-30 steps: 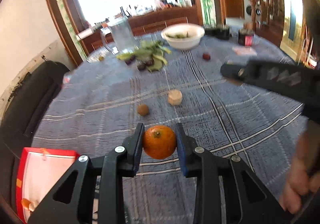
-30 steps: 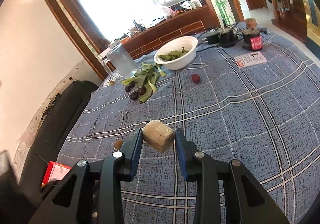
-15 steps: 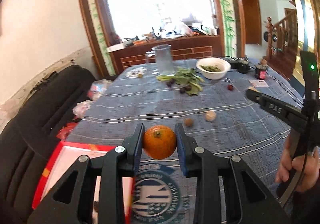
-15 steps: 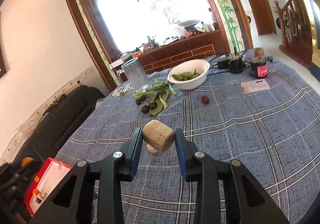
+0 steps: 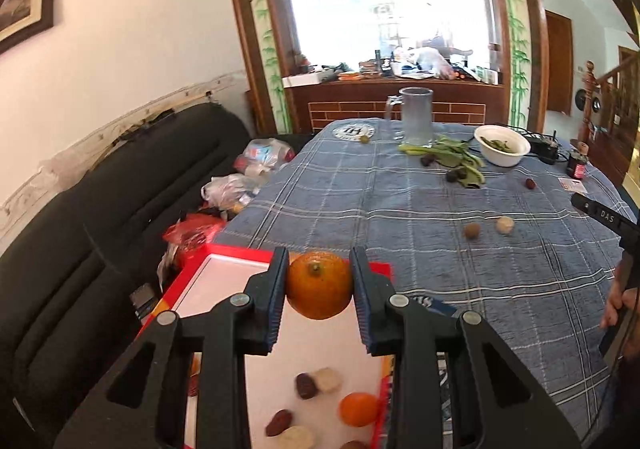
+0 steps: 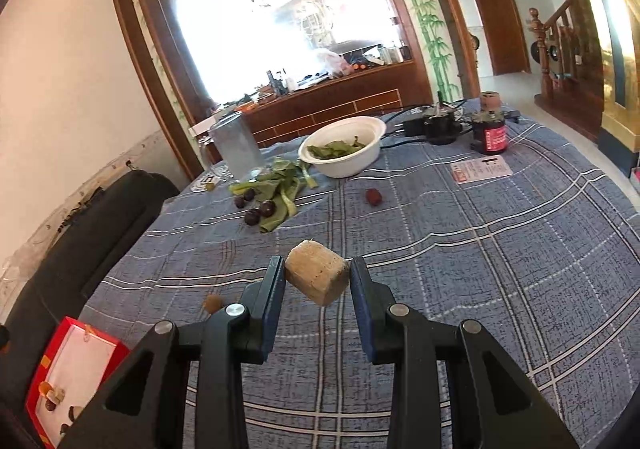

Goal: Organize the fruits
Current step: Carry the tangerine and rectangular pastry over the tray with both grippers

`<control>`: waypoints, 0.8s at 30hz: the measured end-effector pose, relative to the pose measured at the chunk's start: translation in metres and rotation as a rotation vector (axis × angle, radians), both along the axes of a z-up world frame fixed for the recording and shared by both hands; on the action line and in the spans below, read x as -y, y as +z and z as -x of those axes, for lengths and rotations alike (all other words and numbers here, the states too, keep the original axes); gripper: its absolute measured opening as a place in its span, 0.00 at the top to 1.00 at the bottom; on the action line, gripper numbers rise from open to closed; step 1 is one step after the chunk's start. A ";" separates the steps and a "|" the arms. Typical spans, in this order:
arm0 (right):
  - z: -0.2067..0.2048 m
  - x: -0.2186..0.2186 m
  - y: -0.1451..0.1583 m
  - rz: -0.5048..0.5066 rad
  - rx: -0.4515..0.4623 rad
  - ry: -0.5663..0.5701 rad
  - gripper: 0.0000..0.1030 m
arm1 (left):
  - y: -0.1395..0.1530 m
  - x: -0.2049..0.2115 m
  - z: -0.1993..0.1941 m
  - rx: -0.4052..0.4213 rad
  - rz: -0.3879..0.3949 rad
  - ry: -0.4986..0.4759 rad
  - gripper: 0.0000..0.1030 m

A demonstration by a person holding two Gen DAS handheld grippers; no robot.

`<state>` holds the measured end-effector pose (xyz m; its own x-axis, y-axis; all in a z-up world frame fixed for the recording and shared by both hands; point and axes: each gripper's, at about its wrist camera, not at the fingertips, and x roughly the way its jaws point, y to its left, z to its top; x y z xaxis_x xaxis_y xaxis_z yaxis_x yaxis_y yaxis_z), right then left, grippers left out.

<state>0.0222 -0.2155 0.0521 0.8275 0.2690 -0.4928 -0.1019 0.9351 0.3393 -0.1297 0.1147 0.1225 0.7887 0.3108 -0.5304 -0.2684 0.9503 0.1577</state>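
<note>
Above red-rimmed tray (image 5: 224,253): round dimpled orange (image 5: 319,290) clamped.

The left gripper (image 5: 319,291) clamps an orange (image 5: 319,285) above a red-rimmed white tray (image 5: 224,273). Dates and another orange lie inside.

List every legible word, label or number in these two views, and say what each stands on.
"DAS": white letters on the black bar at the right edge.
Round emblem on the tablecloth: unreadable.
Red label on the dark jar: blurred.
Paper slip: print too small.
Blue-and-white print beside the red tray: mostly hidden.
</note>
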 end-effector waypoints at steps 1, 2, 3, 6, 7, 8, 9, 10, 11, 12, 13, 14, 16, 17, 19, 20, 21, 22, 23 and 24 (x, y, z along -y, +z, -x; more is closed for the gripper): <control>0.000 0.001 -0.001 0.011 -0.001 -0.012 0.69 | 0.000 -0.004 0.003 0.001 0.008 0.004 0.68; 0.000 0.002 -0.002 0.019 -0.003 -0.024 0.69 | 0.000 -0.006 0.006 0.004 0.010 0.006 0.68; -0.001 0.003 -0.003 0.020 -0.006 -0.031 0.69 | 0.000 -0.009 0.009 0.009 0.012 0.009 0.68; 0.000 0.005 -0.005 0.007 -0.030 -0.058 0.69 | 0.002 -0.020 0.018 0.017 0.025 0.017 0.68; 0.002 0.005 -0.004 -0.005 -0.040 -0.062 0.69 | 0.002 -0.024 0.021 0.018 0.029 0.019 0.68; 0.006 0.003 -0.002 -0.023 -0.044 -0.053 0.69 | 0.002 -0.027 0.024 0.021 0.031 0.020 0.68; 0.010 0.000 0.001 -0.037 -0.040 -0.041 0.69 | 0.002 -0.030 0.026 0.022 0.032 0.021 0.68; 0.016 -0.005 0.004 -0.045 -0.032 -0.026 0.69 | 0.002 -0.034 0.028 0.024 0.031 0.022 0.68; 0.023 -0.012 0.007 -0.046 -0.020 -0.008 0.69 | 0.002 -0.038 0.030 0.027 0.030 0.026 0.68; 0.031 -0.022 0.010 -0.044 -0.007 0.017 0.69 | 0.001 -0.041 0.032 0.030 0.029 0.031 0.68; 0.040 -0.034 0.012 -0.050 0.000 0.051 0.69 | 0.000 -0.044 0.033 0.033 0.028 0.035 0.68; 0.047 -0.045 0.014 -0.063 0.001 0.082 0.69 | -0.001 -0.048 0.035 0.035 0.031 0.039 0.68; 0.058 -0.067 0.017 -0.092 -0.005 0.150 0.69 | -0.004 -0.054 0.038 0.035 0.045 0.044 0.68; 0.062 -0.078 0.019 -0.098 -0.009 0.182 0.69 | -0.007 -0.058 0.040 0.033 0.052 0.048 0.68; 0.075 -0.107 0.026 -0.094 -0.007 0.263 0.69 | -0.009 -0.064 0.043 0.032 0.056 0.055 0.68; 0.081 -0.117 0.028 -0.089 -0.001 0.293 0.69 | -0.011 -0.067 0.045 0.031 0.055 0.059 0.68; 0.089 -0.130 0.031 -0.082 0.011 0.330 0.69 | -0.014 -0.070 0.046 0.027 0.048 0.064 0.68; 0.097 -0.143 0.034 -0.078 0.019 0.366 0.69 | -0.015 -0.072 0.047 0.024 0.042 0.070 0.68; 0.105 -0.155 0.036 -0.075 0.023 0.406 0.69 | -0.018 -0.075 0.048 0.021 0.033 0.078 0.68; 0.110 -0.164 0.037 -0.074 0.024 0.433 0.69 | -0.020 -0.077 0.049 0.020 0.028 0.082 0.68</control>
<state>-0.0875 -0.0517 0.0890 0.6417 0.6273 -0.4413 -0.4876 0.7778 0.3966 -0.1784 0.1915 0.1028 0.7717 0.3597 -0.5246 -0.3480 0.9291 0.1251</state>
